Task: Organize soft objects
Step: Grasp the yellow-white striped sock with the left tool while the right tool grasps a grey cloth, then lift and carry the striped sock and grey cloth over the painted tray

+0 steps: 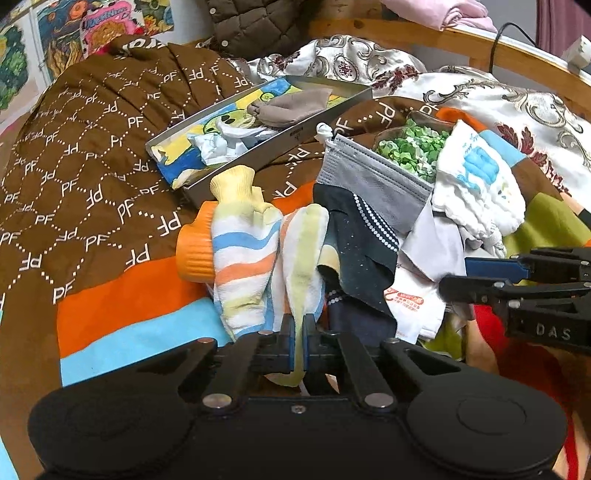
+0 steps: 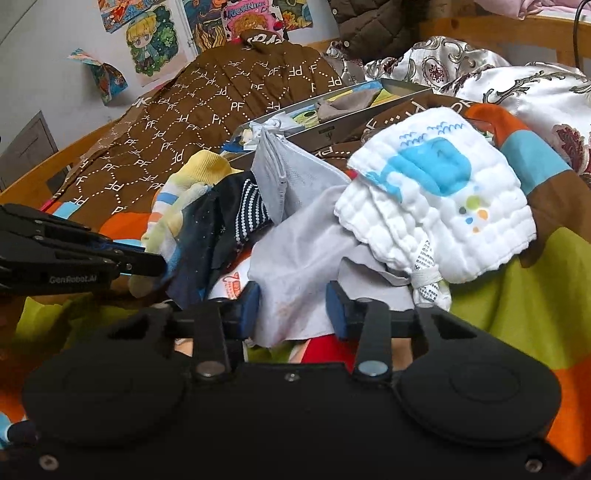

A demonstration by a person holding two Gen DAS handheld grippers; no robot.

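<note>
A brown quilt (image 1: 92, 147) printed with "PF", banded in orange and light blue, covers the bed. An orange cap (image 1: 194, 247) lies on it. Behind, a silvery floral cover (image 1: 480, 96) is bunched against a wooden rail (image 1: 424, 31), with a black cable (image 1: 496, 40) running over the rail. A dark quilted jacket (image 1: 255, 26) hangs above. Cartoon posters (image 2: 147, 40) are stuck on the wall. A green cloth (image 2: 517, 295) spreads at the right, and a glass bowl (image 1: 413, 147) holds green leafy bits.

The left gripper (image 1: 299, 328) pinches a striped sock (image 1: 303, 251). Just left lies its mate (image 1: 240, 254); the tray (image 1: 258, 147) sits behind, the mask (image 1: 369, 184) right.
</note>
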